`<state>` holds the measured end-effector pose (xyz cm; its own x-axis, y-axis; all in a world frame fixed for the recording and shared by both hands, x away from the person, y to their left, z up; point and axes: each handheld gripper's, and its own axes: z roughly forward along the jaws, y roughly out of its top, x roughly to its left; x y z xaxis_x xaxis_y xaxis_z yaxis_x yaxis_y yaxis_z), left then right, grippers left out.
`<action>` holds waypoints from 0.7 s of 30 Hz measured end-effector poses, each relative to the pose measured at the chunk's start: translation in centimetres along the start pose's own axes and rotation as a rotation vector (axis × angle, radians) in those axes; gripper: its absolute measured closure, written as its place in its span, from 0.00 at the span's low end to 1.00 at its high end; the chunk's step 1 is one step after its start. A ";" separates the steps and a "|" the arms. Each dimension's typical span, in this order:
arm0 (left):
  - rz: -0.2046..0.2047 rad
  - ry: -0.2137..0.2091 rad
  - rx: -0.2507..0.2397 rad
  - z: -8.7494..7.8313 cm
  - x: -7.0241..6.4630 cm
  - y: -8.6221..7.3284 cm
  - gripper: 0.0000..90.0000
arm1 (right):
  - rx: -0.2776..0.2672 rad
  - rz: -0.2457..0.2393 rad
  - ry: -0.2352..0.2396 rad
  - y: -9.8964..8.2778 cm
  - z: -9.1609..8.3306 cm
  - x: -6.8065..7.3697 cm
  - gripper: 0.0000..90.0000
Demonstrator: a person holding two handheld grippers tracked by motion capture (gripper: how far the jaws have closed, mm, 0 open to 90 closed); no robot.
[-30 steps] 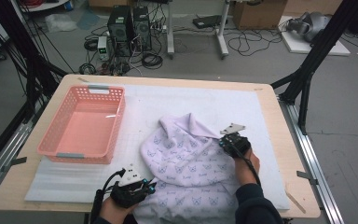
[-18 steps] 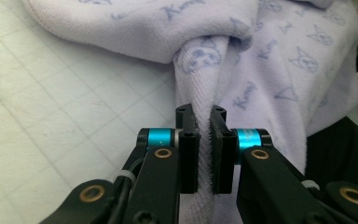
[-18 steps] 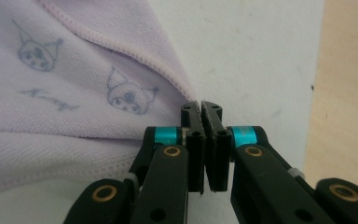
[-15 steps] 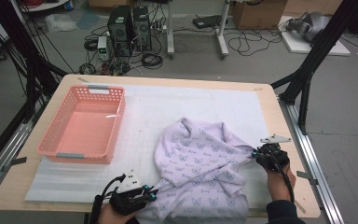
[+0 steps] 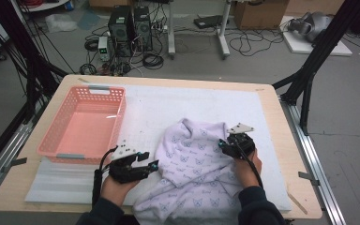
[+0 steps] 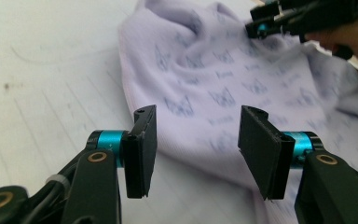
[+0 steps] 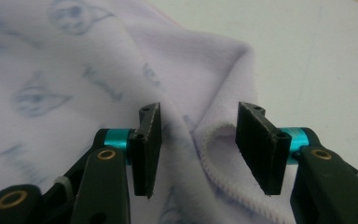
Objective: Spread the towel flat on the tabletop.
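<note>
A lilac garment (image 5: 194, 171) with small blue prints lies rumpled on the white mat, hanging over the near table edge. My left gripper (image 5: 153, 164) hovers at its left border. Its jaws have just been opening and stand apart (image 6: 198, 112), with nothing pressed between them and the garment (image 6: 205, 70) lying beyond. My right gripper (image 5: 222, 143) sits at the cloth's right side. Its jaws have also just been opening (image 7: 200, 109); a stitched hem of the garment (image 7: 65, 70) lies loose in the gap, untouched by the pads. The right gripper (image 6: 279, 21) also appears far off in the left gripper view.
A pink plastic basket (image 5: 82, 122) stands on the left of the wooden table (image 5: 281, 140). The white mat (image 5: 192, 101) covers most of the top. Black frame posts flank the table, and computers and cables sit on the floor behind.
Both grippers went from shut to open and let the cloth go. The right swung out to the right with the cloth, then came back left. The left moved away from the near edge.
</note>
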<state>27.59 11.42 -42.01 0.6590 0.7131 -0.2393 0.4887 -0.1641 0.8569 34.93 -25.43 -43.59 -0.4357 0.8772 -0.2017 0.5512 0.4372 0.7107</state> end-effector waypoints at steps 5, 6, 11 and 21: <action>0.000 0.021 0.006 2.2 1.1 2.0 0.48 | -0.006 0.082 0.022 -0.6 0.8 -2.6 0.74; 0.000 0.031 0.004 2.5 1.3 2.3 0.48 | 0.003 0.095 0.023 -0.6 0.7 -3.0 0.82; -0.013 0.063 0.009 3.5 1.7 3.3 0.46 | 0.052 0.022 -0.038 -0.6 0.2 -4.8 0.95; -0.041 0.104 0.018 5.7 2.9 4.1 0.47 | 0.002 0.229 -0.146 -2.1 -1.0 -10.6 0.75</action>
<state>34.72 8.94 -41.79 0.5755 0.7865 -0.2242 0.5248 -0.1449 0.8388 37.68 -35.84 -42.28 -0.1925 0.9725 -0.1314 0.6248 0.2247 0.7478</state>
